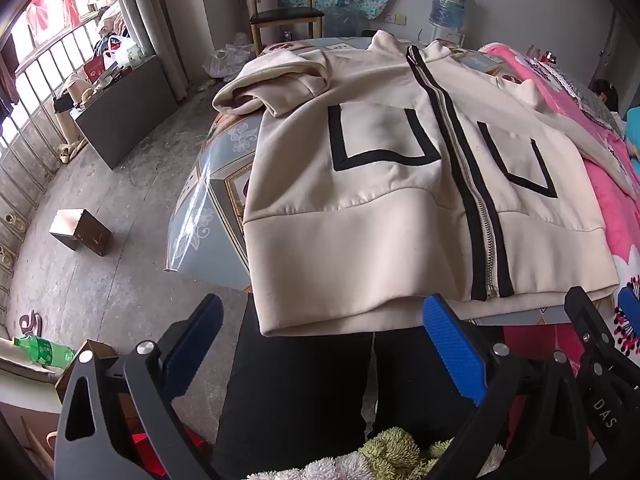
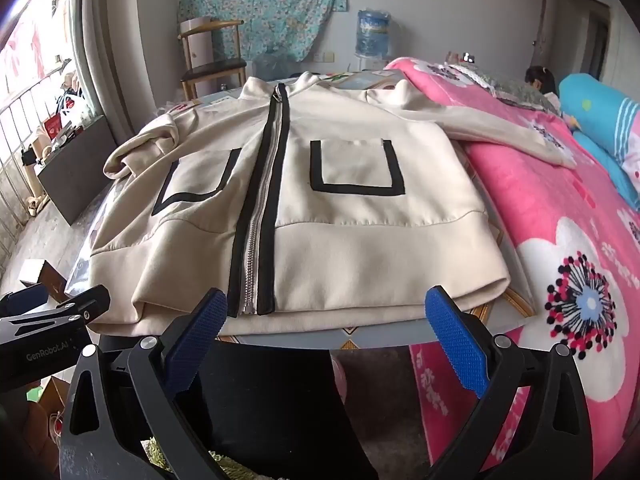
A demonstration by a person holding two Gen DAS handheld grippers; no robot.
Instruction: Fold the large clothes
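**Both claws wide and short of the hem, jacket laid flat ahead**

We see the cream jacket [image 1: 360, 184] spread front-up on the counter [image 1: 208, 216], zipped shut, its black-edged zipper [image 2: 264, 200] running away from us from hem to collar. That line is the garment's long axis, and it points almost straight out from where we stand. The hem hangs slightly over the counter's near edge, just ahead of both claws.

Our left claw [image 1: 324, 352] stands wide with nothing between its blue pads; it sits below the hem's left half, apart from the cloth. Our right claw [image 2: 324, 344] is likewise wide and empty, and faces the hem just right of the zipper's lower end, also not touching.

The left sleeve [image 1: 272, 92] lies bunched and folded in over the left shoulder. The right sleeve [image 2: 500, 128] stretches off the counter onto the pink blanket [image 2: 560, 220] of the bed alongside.

We judge that folding has not yet begun. Since the axis runs away from us, each claw faces its own half of the hem; the right claw is the nearer to the stretched sleeve, the left to the bunched one. The overhanging hem looks the easiest edge to pinch, though the thick double layer may slip from the pads.
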